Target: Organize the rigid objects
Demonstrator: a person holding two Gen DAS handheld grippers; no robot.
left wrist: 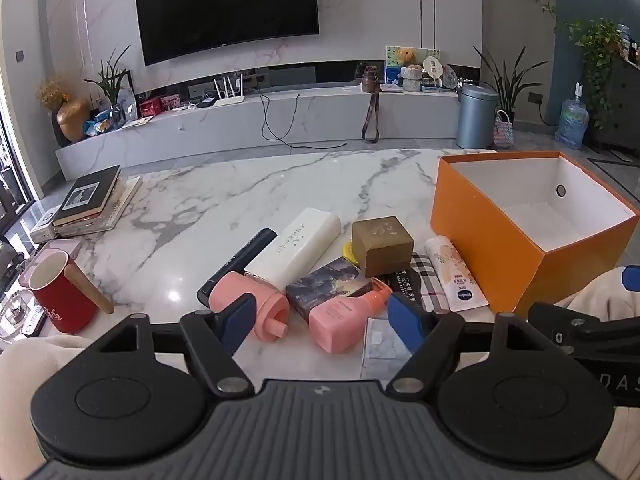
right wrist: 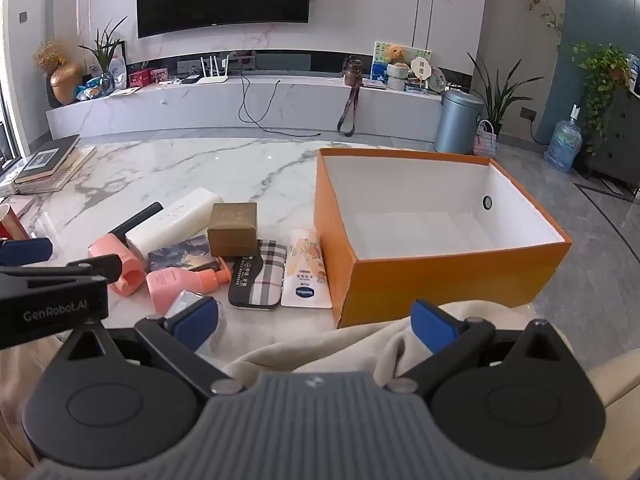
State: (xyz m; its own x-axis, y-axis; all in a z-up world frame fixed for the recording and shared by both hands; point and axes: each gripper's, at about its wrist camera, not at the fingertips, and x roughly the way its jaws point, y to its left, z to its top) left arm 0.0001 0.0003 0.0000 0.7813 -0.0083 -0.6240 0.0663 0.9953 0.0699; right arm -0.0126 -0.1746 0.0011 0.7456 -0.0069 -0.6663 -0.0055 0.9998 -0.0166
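Observation:
A heap of small items lies on the marble table (left wrist: 248, 184): a pink cup (left wrist: 250, 306) on its side, a pink pump bottle (left wrist: 342, 322), a white case (left wrist: 298, 246), a gold box (left wrist: 382, 246), a patterned box (left wrist: 326, 282), a white tube (left wrist: 452, 274), a plaid case (right wrist: 260, 276) and a clear block (left wrist: 384, 350). An empty orange box (right wrist: 436, 232) stands open to their right. My left gripper (left wrist: 322, 324) hangs open just short of the heap, nothing between its fingers. My right gripper (right wrist: 316, 326) is open over cream cloth (right wrist: 320, 344) at the near edge.
A red mug (left wrist: 60, 294) with a wooden handle stands at the left. Stacked books (left wrist: 90, 200) lie at the table's far left. Beyond the table are a TV bench, a grey bin (left wrist: 476, 116) and plants.

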